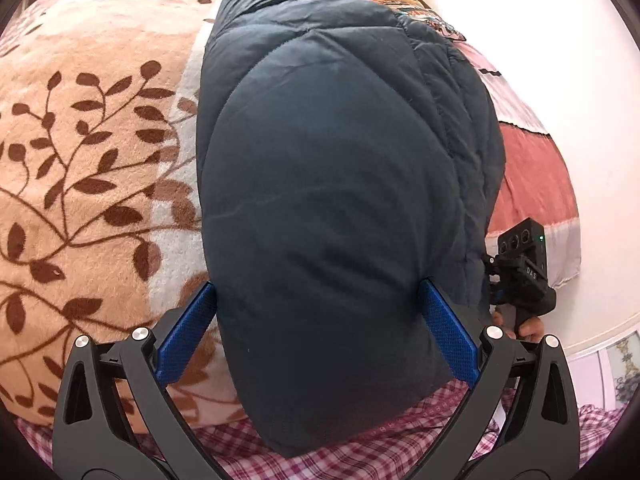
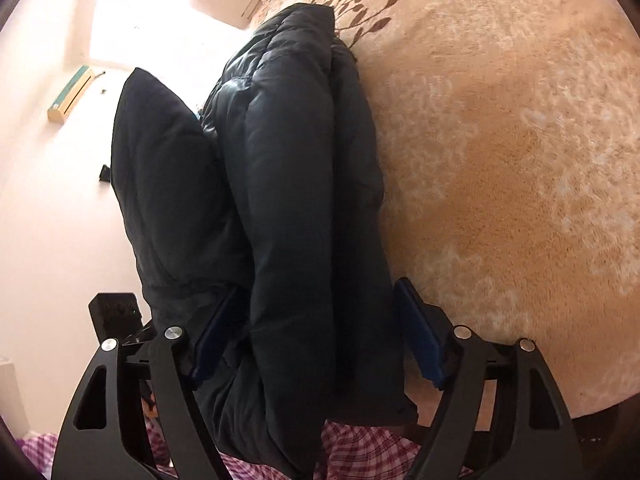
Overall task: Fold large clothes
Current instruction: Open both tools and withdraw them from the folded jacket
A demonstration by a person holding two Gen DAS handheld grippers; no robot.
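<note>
Left wrist view: dark padded jacket (image 1: pixel 328 160) lying lengthwise on the flowered blanket (image 1: pixel 92 140), folded into a thick, narrow bundle, its near end overhanging the blanket's near edge above a checked cloth (image 1: pixel 360 452).

Left tongs (image 1: pixel 317 284): spread wide astride that near end, both blue pads against the puffed sides. Cannot tell whether pressing or merely touching.

Right tongs (image 2: pixel 320 286): spread wide at the same edge of the blanket. One pad tucked among the layers, the other standing just beside the bundle on the blanket side. No pinch seen.

Right wrist view: several layers stacked, one flap standing up and leaning away from the blanket, not yet lying flat.

Judged step: settling the fold and letting go.

Recommended:
- Keep the left tongs steady on the near end until the bundle rests fully on the blanket.
- Draw the right tongs straight back without snagging the tucked pad on an inner layer.
- Lay the raised flap down onto the stack before pressing.
- Press slowly; padding likely to spring back and slide.
- Align the edges parallel to the blanket's near edge before any further fold.
</note>
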